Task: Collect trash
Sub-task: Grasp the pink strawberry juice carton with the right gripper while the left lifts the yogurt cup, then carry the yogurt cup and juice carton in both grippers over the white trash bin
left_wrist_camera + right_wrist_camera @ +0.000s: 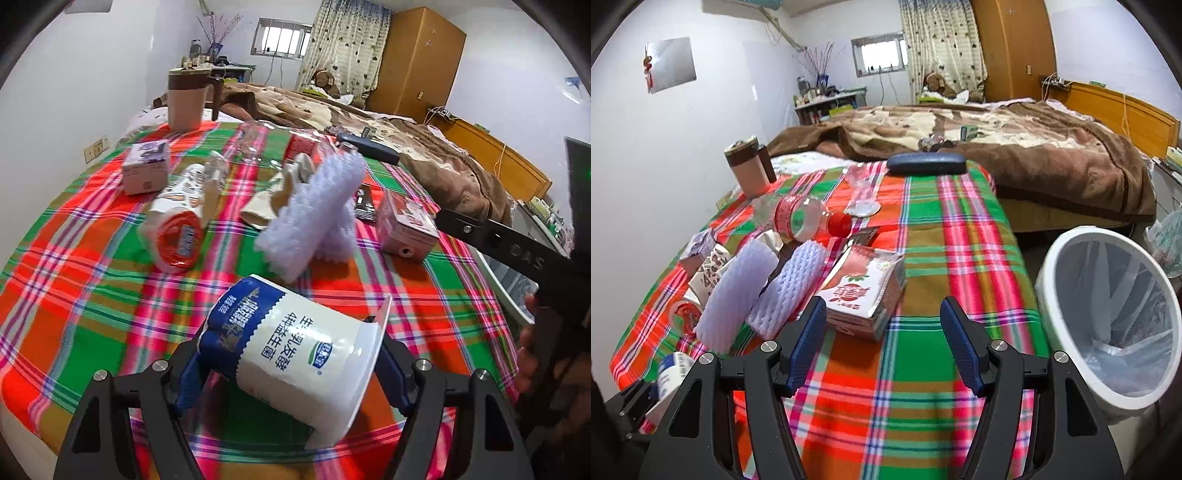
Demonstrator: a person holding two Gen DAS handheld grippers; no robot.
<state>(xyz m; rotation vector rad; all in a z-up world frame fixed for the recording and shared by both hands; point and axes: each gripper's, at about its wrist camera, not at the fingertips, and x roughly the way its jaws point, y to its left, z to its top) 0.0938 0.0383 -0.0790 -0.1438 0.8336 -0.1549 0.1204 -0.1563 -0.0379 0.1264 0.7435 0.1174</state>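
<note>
A yogurt cup (295,365) is sitting nearest on the table (923,424), foam sleeves (757,295) lying behind it, the bin (1108,314) standing right of the table.

The tablecloth (923,229) is plaid in red, green, pink and olive. On it, the yogurt cup (295,354) is white with a blue band, the foam nets (757,291) pale lilac, the carton (864,291) pink and white. Beside it, the bin (1108,325) is white.

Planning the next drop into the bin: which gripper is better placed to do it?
Left. The left gripper is already shut on the yogurt cup, so it only has to carry it to the white bin. The right gripper is open and empty.
</note>
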